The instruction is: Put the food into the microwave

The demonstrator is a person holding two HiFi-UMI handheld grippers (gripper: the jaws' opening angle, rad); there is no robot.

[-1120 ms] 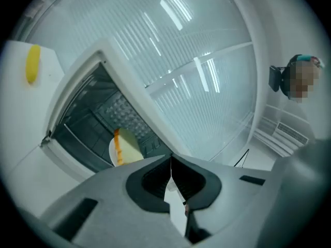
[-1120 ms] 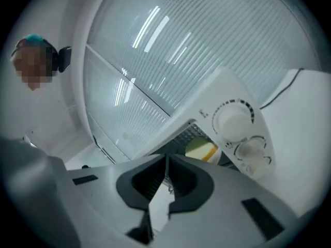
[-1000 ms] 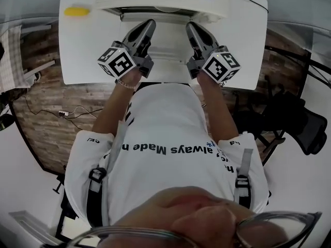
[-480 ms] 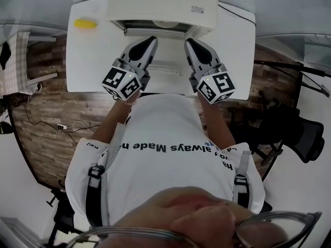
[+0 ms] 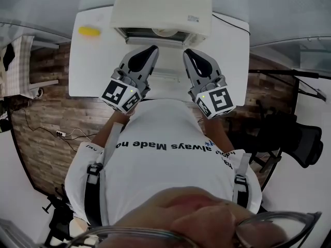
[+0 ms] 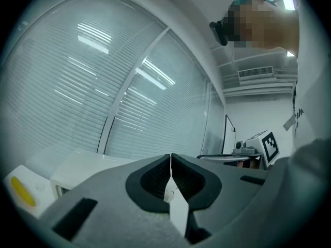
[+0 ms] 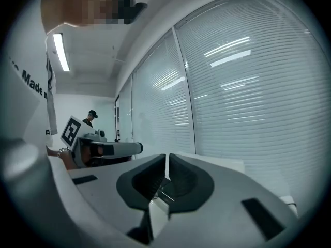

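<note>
Yellow food (image 5: 89,31) — beside microwave (image 5: 163,6).

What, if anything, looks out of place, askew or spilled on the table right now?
Nothing stands out. The microwave sits square at the far edge of the table, the yellow food lies alone to its left, and the left tongs and right tongs are shut, empty.

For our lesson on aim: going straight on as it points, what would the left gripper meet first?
Probably the window blinds; the left gripper, jaws together, seems tilted above the microwave, though depth is unclear.

Left gripper (image 5: 149,49), right gripper (image 5: 188,51) drawn back from microwave (image 5: 163,6)
</note>
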